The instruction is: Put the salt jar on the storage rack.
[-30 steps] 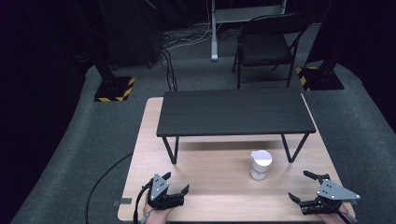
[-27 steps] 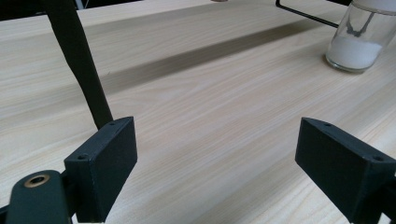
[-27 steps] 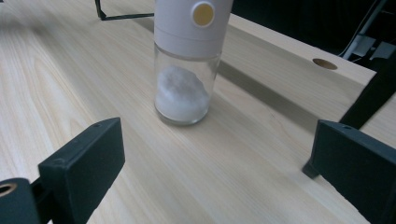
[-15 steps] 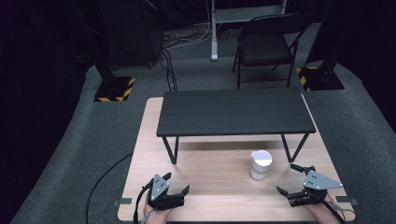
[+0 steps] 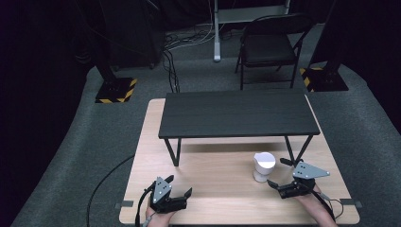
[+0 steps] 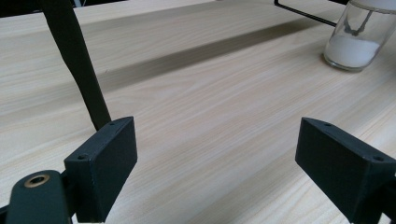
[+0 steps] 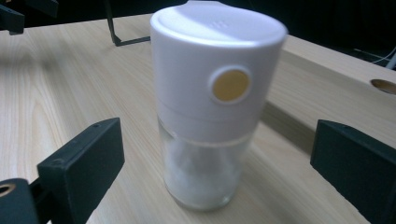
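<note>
White-capped glass grinder (image 5: 263, 166) stands untouched at about 4 o'clock on the worktop (image 5: 222, 189), right gripper (image 5: 283, 176) spread wide beside it, left gripper (image 5: 178, 186) idle, spread, so grabbing's all still ahead.

Pale wood-grain table (image 5: 222, 201), matt; grinder (image 7: 212, 105) with smooth white plastic cap (clear glossy base).
</note>
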{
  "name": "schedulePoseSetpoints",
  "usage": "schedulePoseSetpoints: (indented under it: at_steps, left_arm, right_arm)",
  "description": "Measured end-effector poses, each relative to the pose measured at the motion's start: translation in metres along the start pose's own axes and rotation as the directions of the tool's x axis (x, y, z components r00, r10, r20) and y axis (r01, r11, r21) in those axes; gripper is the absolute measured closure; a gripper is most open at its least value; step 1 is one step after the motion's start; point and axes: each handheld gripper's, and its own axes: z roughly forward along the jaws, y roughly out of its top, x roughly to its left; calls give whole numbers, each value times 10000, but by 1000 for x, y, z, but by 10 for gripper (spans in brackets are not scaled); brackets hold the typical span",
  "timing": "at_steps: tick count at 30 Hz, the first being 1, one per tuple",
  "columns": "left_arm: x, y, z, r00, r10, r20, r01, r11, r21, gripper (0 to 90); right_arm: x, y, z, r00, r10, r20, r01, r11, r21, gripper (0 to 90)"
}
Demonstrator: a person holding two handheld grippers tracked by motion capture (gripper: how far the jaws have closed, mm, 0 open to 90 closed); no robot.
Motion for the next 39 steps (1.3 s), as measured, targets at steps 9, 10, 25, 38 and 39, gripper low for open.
schedulePoseSetpoints:
  at_steps: [9,10,25,38,39]
  left_arm:
    - [0,0,0,10000,31,16,-31,10000,-18,126]
    - [0,0,0,10000,37,21,-37,10000,-22,126]
    - [1,0,0,10000,46,38,-46,10000,-4,126]
    - [0,1,1,9999,84,62,-84,10000,20,126]
    - [0,1,1,9999,87,66,-87,10000,22,126]
  right_arm:
    - [2,14,26,9999,95,-67,-93,9996,283,70]
    - [3,19,30,9999,108,15,-109,9988,486,96]
    - [10,46,37,9982,557,224,-585,9861,1555,298]
    - [16,79,19,9981,623,-6,-621,9956,696,299]
    - [16,79,19,9981,623,-6,-621,9956,696,299]
